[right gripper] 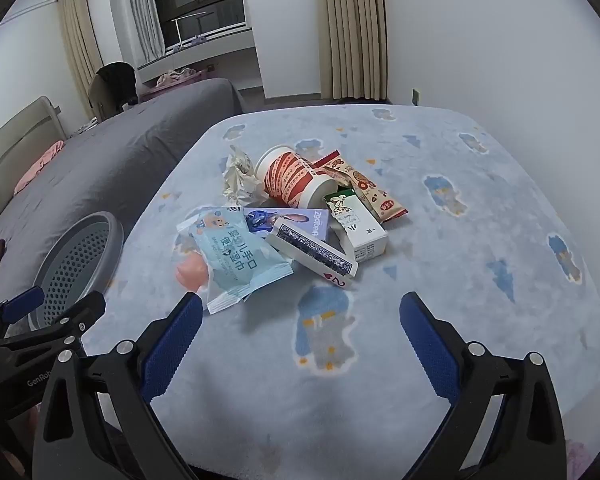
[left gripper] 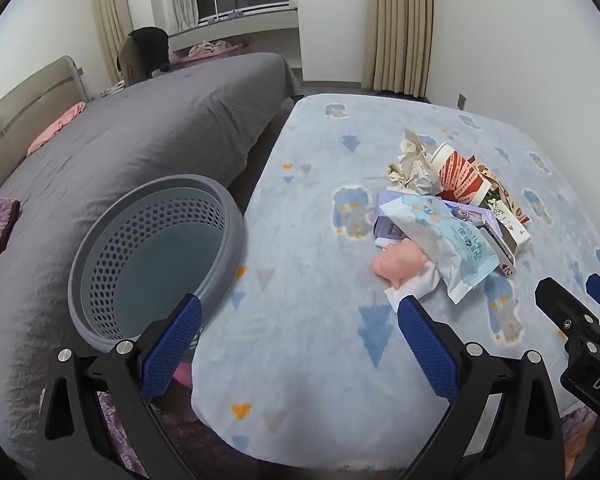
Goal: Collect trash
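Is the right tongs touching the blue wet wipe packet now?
Apart. In the right wrist view, the open right tongs hang short of the wet wipe packet, with bare blanket visible between pad tip and packet.

Each hand-held gripper, the left hand-held gripper and the right hand-held gripper, has black angular plastic arms with round silver screws. The fingers carry blue, finely ribbed pads. White lettering marks the black bodies.
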